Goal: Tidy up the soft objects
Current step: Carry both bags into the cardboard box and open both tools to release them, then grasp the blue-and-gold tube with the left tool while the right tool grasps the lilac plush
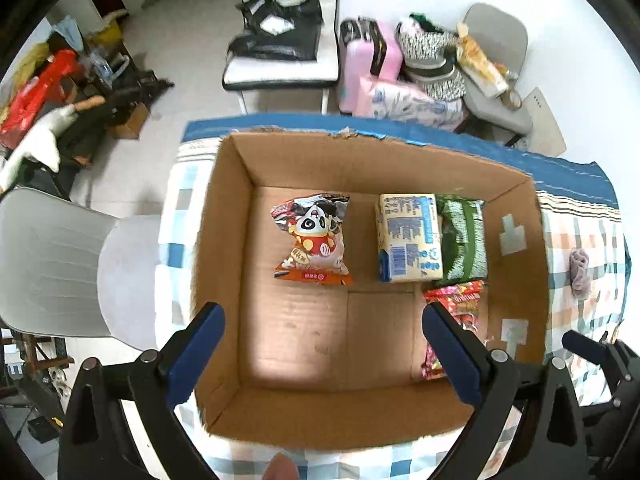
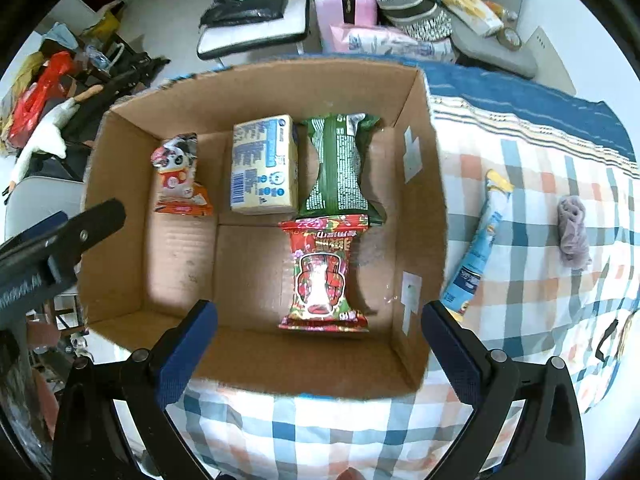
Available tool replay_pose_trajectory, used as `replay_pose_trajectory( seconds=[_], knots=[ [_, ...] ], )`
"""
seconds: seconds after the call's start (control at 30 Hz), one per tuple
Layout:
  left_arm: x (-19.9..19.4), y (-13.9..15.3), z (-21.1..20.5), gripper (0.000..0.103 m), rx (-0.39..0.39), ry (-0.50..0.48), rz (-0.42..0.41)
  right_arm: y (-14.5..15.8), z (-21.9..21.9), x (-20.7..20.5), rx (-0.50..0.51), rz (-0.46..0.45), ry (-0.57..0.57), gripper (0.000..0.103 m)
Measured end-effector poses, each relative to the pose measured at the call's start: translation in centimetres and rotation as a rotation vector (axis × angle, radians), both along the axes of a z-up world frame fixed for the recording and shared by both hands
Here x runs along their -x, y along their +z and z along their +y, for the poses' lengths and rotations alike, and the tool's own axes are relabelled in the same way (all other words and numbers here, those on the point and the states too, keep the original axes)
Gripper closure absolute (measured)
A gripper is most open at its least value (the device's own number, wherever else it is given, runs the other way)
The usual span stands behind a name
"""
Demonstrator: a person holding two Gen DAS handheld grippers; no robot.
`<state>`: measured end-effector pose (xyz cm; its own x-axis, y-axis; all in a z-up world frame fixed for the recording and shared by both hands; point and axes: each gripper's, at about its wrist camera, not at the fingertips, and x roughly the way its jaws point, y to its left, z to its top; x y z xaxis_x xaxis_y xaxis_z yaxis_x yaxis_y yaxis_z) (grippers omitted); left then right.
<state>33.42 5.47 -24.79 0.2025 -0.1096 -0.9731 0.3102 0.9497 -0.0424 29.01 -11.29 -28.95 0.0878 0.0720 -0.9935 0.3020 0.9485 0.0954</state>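
An open cardboard box [image 1: 516,216] [image 2: 424,168] sits on a checked cloth. Inside lie a panda snack bag [image 1: 314,240] [image 2: 180,176], a yellow pack with blue print [image 1: 408,238] [image 2: 264,166], a green packet [image 1: 464,236] [image 2: 340,168] and a red packet [image 1: 460,312] [image 2: 322,272]. Outside, right of the box, lie a blue-yellow tube pack [image 2: 480,240] and a small purple cloth [image 1: 580,268] [image 2: 572,232]. My left gripper [image 1: 324,356] is open and empty above the box's near end. My right gripper [image 2: 320,352] is open and empty above the box's near wall.
A grey chair [image 1: 60,264] stands left of the table. Beyond the table are a white chair with a black bag [image 1: 280,32], a pink suitcase [image 1: 368,56] and a grey chair piled with bags [image 1: 480,60]. Clutter and a white goose plush [image 2: 44,136] lie on the floor at left.
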Motion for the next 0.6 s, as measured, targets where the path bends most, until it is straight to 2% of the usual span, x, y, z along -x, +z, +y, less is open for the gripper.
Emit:
replay_pose_trajectory(
  seconds=[0.17, 0.33, 0.5, 0.6],
  knots=[
    [2.9, 3.3, 0.0, 0.002, 0.003, -0.007, -0.065, 3.6, 0.5, 2.3, -0.007, -0.081, 0.023, 0.000],
    [5.9, 6.9, -1.8, 0.002, 0.020, -0.024, -0.139, 7.0, -0.5, 4.9, -0.053, -0.159, 0.019, 0.000],
    [8.2, 9.2, -6.9, 0.002, 0.061, -0.085, -0.181, 8.9, -5.4, 8.4, -0.086, -0.200, -0.060, 0.000],
    [9.0, 9.0, -11.6, 0.002, 0.080, -0.141, -0.157, 9.8, -10.3, 10.9, -0.046, -0.211, -0.124, 0.000]
  ],
)
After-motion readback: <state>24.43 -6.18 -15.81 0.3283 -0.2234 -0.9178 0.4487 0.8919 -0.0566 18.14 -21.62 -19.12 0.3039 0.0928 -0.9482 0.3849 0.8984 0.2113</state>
